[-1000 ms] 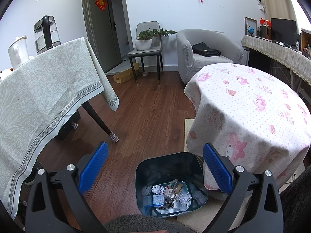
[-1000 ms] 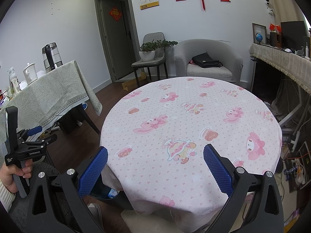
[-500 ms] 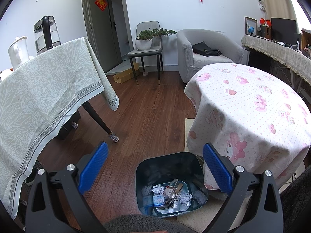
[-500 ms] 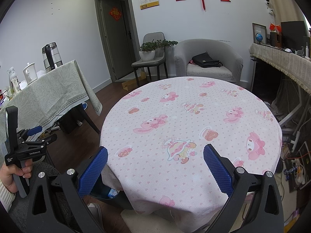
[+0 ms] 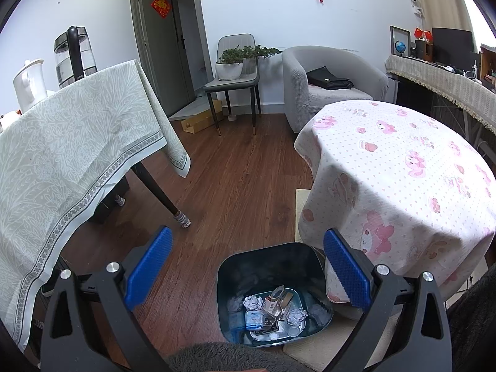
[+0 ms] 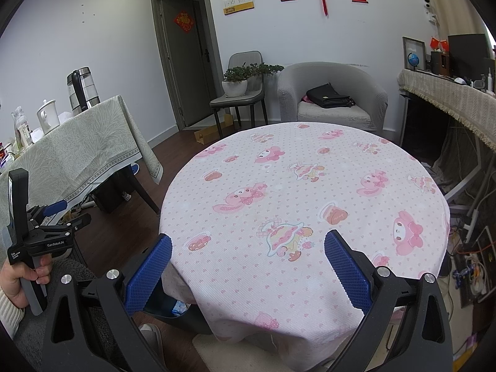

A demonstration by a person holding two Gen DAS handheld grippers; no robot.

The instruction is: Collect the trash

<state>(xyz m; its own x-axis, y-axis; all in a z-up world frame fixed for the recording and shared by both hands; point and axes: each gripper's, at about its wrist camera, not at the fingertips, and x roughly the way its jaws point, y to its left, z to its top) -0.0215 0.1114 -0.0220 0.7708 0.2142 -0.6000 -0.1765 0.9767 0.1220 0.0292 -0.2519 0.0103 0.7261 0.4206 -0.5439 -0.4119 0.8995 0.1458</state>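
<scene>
Your left gripper (image 5: 247, 265), black-framed with blue ribbed pads, hangs with its fingers spread wide and nothing between them, above a dark blue-grey plastic trash bin (image 5: 238, 282) on the brown wood-plank floor (image 5: 235, 179). The bin sits at the foot of a round table draped in a white cloth printed with pink cartoon rabbits (image 5: 400, 167), partly tucked under the cloth's edge. Inside the bin lie crumpled white paper balls (image 5: 296, 314), a blue-and-white packet (image 5: 253, 319) and other scraps. Your right gripper (image 6: 248, 265) is likewise spread and empty, held over the near edge of that table, whose top is bare. Your left hand (image 6: 18, 282) grips the other tool's handle.
</scene>
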